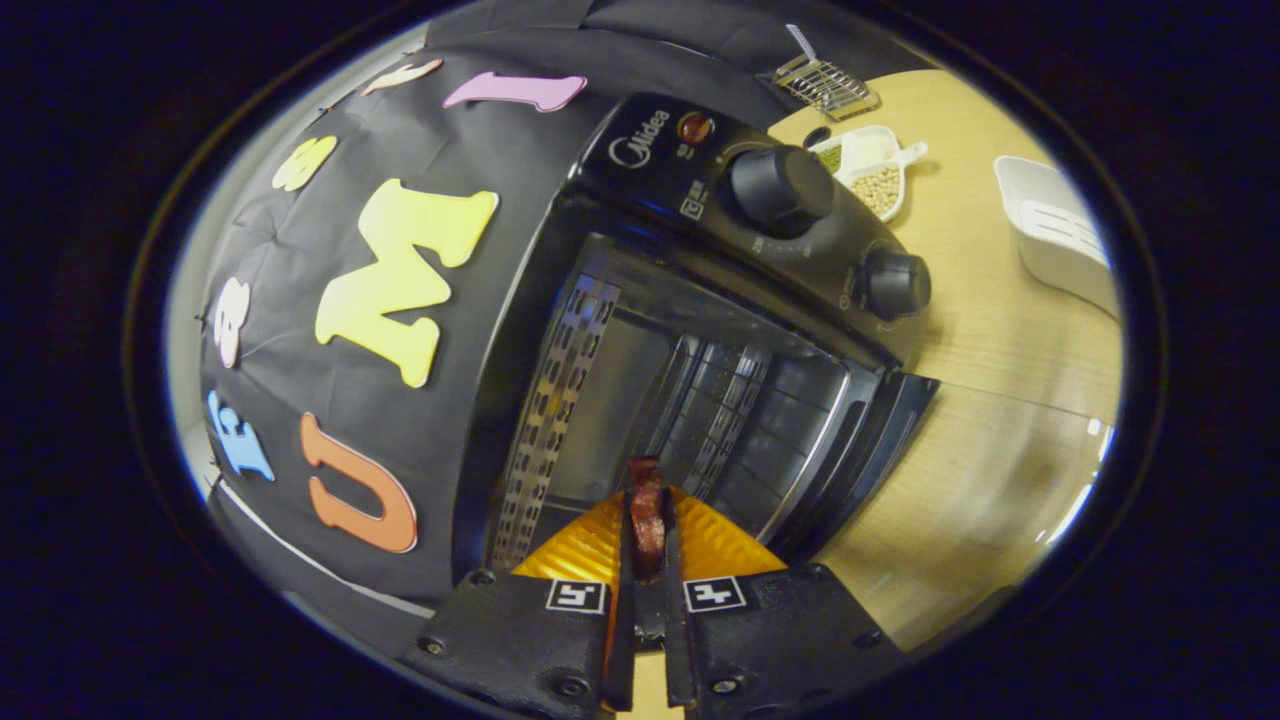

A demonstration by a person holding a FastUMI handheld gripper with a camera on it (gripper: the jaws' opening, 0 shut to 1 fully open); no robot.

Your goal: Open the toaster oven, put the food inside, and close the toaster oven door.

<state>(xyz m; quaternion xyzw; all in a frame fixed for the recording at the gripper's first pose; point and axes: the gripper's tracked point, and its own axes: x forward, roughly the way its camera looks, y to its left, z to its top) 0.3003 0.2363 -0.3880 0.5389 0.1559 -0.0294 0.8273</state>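
a pale wooden table [990, 330] carries the scene, with the booth's black cloth wall [300, 420] rising behind and beside the black toaster oven [640, 330], which looks tilted through the fisheye. the oven door [870, 450] is swung open, its edge jutting out over the table, and the cavity [700, 400] shows perforated metal side walls and a ribbed back. two black knobs [780, 187] sit on the control panel, a small red lamp [695, 127] near the larger one. beyond the oven on the table lie a white divided dish [872, 172] with pale and green beans, a wire rack [826, 85] at the far edge, and a white tray [1060, 235] well apart to the side. bare tabletop stretches out from the open door. the gripper [647, 560] is closed down to a narrow gap, both fingers pressing on a thin dark red slice of food [646, 515] that stands upright between them, its top poking just ahead of the tips at the mouth of the cavity, above an orange ribbed surface [720, 545] under the fingers
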